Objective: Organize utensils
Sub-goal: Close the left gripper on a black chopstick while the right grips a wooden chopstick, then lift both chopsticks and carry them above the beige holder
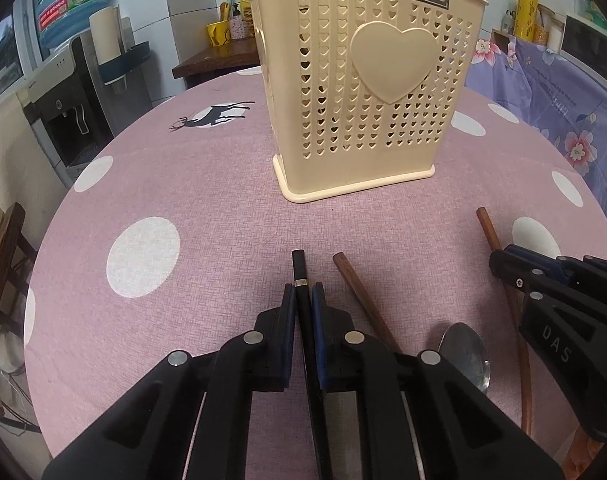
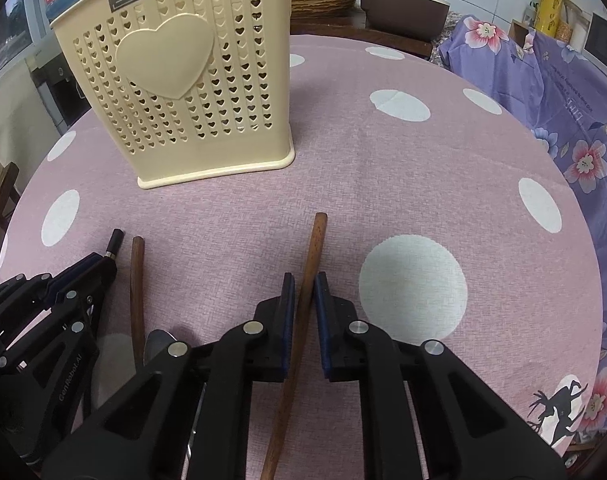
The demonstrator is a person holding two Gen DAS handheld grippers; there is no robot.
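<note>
cream plastic utensil basket with heart-shaped holes [image 1: 367, 92]: dark label near the rim says "JIANHAO", reads mirrored lol; black right gripper [image 1: 503, 276] | "DAS" on its side; black left gripper [image 2: 107, 260] | "GenRobot.AI" along its body; blue water jug's label too blurry

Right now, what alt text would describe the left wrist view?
The left gripper fingers clamp a black chopstick on a pink polka-dot tablecloth. A cream utensil holder stands beyond; a metal spoon lies right.
</note>
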